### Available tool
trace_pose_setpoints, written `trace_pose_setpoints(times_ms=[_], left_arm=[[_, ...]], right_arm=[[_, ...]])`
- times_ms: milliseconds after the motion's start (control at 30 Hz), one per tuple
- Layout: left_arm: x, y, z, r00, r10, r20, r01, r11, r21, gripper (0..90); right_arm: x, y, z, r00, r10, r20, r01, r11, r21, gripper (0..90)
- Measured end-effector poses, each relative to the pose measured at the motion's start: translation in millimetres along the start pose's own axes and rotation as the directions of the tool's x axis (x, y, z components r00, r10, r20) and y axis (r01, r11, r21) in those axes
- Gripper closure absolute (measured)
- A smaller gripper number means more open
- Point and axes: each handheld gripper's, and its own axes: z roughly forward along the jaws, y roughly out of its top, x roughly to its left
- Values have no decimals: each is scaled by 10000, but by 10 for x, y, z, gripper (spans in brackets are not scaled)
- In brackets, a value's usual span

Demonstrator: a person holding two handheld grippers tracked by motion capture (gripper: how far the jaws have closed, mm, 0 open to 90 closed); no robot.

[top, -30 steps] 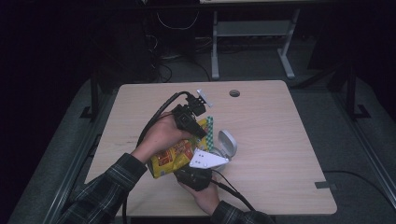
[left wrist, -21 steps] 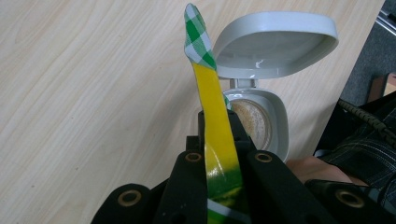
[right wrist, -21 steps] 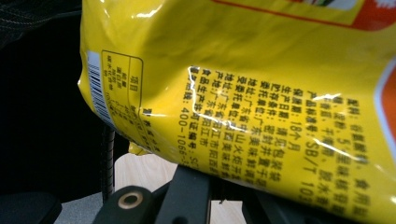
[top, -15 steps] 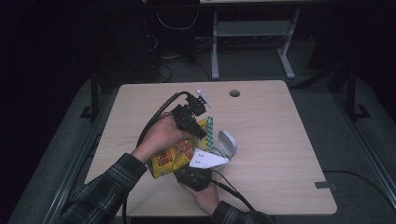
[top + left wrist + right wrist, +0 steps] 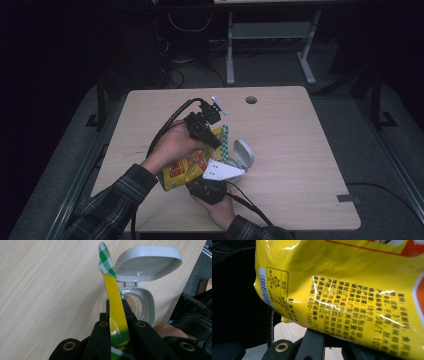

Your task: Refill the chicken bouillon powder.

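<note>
- Your left hand-held gripper (image 5: 212,140) in the high view sits over the middle of the counter (image 5: 300,150), its jaws closed on the upper part of a yellow snack bag (image 5: 187,167); your hand covers most of the gripper body, so the jaw tips themselves are hard to make out. Your right hand-held gripper (image 5: 210,187) lies just below the bag, near the counter's front edge, under its grey three-cornered plate, which hides where its jaws meet the packet. A small grey container (image 5: 240,155) with its lid flipped up stands just right of the bag, partly covered by that plate.
- Looking along the left hand-held gripper (image 5: 119,322), you see the two black jaws pinching the bag's sealed edge (image 5: 113,297), which rises upright between them and ends in a green-and-white checked tip. Beyond it the grey container (image 5: 147,307) stands open, brownish contents inside; its near side is blocked by the jaws and the bag edge.
- Looking along the right hand-held gripper (image 5: 329,340), the yellow bag (image 5: 352,290) presses close to the lens, cut off at the top and right. Your jaws are closed on its lower edge, though the bag hides the tips.
</note>
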Motion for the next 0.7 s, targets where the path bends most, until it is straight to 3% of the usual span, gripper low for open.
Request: trace_pose_setpoints(times_ms=[700], left_arm=[[0, 20, 6, 10000, 3, -9, -3, 9999, 158, 896]], right_arm=[[-6, 3, -1, 10000, 38, -47, -38, 10000, -55, 899]])
